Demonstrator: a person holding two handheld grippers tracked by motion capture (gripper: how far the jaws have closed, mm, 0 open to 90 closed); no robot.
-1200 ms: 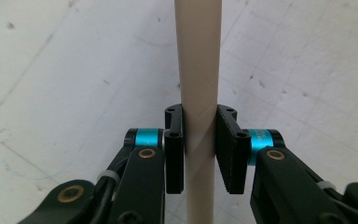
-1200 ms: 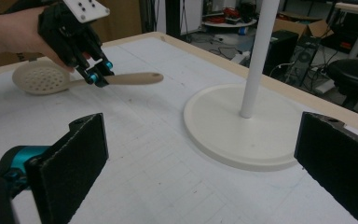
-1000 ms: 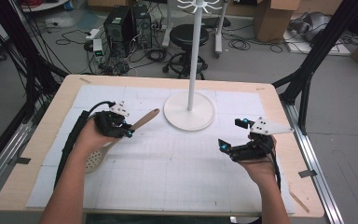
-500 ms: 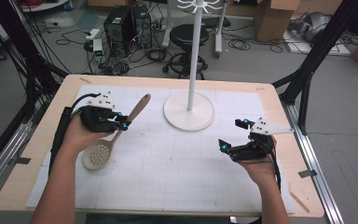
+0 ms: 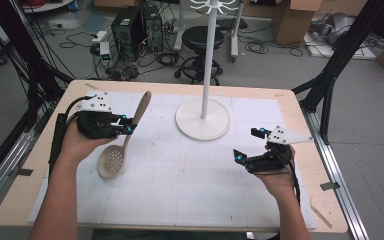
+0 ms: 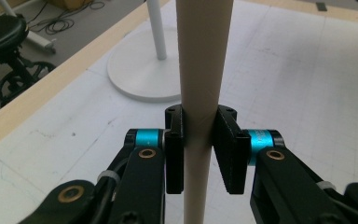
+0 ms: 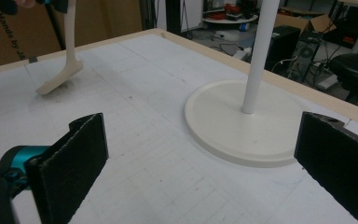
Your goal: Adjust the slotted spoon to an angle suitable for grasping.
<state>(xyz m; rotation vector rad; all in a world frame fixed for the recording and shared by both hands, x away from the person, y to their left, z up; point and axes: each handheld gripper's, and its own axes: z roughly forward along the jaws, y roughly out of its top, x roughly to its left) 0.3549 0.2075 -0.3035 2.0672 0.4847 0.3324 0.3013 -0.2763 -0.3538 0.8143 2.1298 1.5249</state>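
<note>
slotted spoon [image 5: 123, 140] | left hand-held gripper [image 5: 126, 124] clamps handle | right hand-held gripper [image 5: 249, 146] released | bowl seemingly touching mat [image 5: 190, 190]

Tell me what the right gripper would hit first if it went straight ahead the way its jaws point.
Most likely the round base of the white stand, which lies between the open jaws of the right gripper; bare mat comes before it.

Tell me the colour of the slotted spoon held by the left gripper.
Pale cream-beige all over, handle and perforated bowl alike. The slotted spoon shows best in the high view.
</note>
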